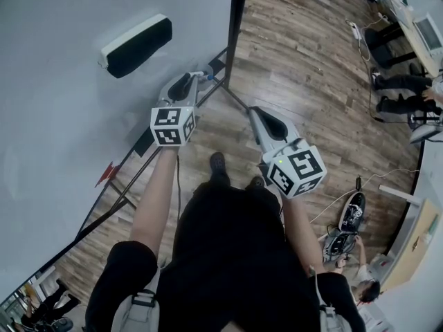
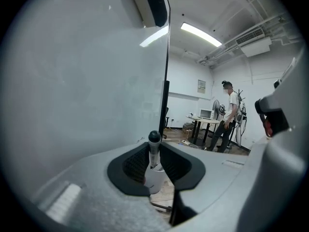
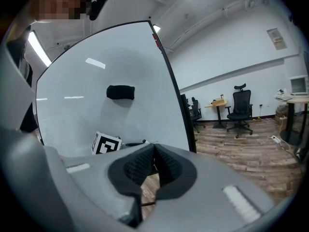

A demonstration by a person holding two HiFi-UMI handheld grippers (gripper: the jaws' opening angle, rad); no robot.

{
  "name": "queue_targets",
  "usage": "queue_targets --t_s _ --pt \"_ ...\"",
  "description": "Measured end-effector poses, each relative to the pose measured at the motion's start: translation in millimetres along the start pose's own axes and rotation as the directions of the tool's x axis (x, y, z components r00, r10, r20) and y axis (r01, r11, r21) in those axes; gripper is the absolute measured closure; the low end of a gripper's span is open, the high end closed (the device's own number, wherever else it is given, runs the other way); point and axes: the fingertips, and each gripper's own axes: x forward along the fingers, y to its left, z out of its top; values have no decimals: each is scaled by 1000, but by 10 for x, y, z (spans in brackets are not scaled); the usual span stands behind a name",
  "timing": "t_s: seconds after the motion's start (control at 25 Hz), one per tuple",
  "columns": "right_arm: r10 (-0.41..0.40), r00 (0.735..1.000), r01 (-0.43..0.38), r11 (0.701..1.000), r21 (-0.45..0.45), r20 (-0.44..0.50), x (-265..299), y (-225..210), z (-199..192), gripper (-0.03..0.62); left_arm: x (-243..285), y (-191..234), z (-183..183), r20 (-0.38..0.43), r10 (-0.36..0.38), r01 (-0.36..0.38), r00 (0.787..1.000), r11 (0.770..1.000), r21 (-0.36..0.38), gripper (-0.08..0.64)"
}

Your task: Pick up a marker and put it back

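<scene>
A marker with a black cap (image 2: 154, 139) stands upright between the jaws of my left gripper (image 2: 154, 153), which is shut on its white barrel. Its lower end goes into a white cup (image 2: 155, 179) just below the jaws. In the head view the left gripper (image 1: 196, 79) points at the right end of the whiteboard's tray (image 1: 142, 144), where the cup (image 1: 200, 74) sits. My right gripper (image 1: 253, 111) hovers to the right, away from the board; its jaws (image 3: 154, 145) are shut with nothing between them.
The large whiteboard (image 1: 69, 102) fills the left, with a black eraser (image 1: 136, 45) stuck on it and a stand leg (image 1: 235, 97) on the wooden floor. A person (image 2: 231, 115) stands by a desk (image 2: 205, 121) further back. An office chair (image 3: 240, 105) stands at the far wall.
</scene>
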Motion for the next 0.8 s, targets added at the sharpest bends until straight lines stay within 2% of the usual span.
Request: queue_targets --t_s 0.8 --pt "12 1000 -12 1000 -4 -4 -80 107 -47 592 -9 -50 -108 -21 -23 23 1000 1000 -7 465"
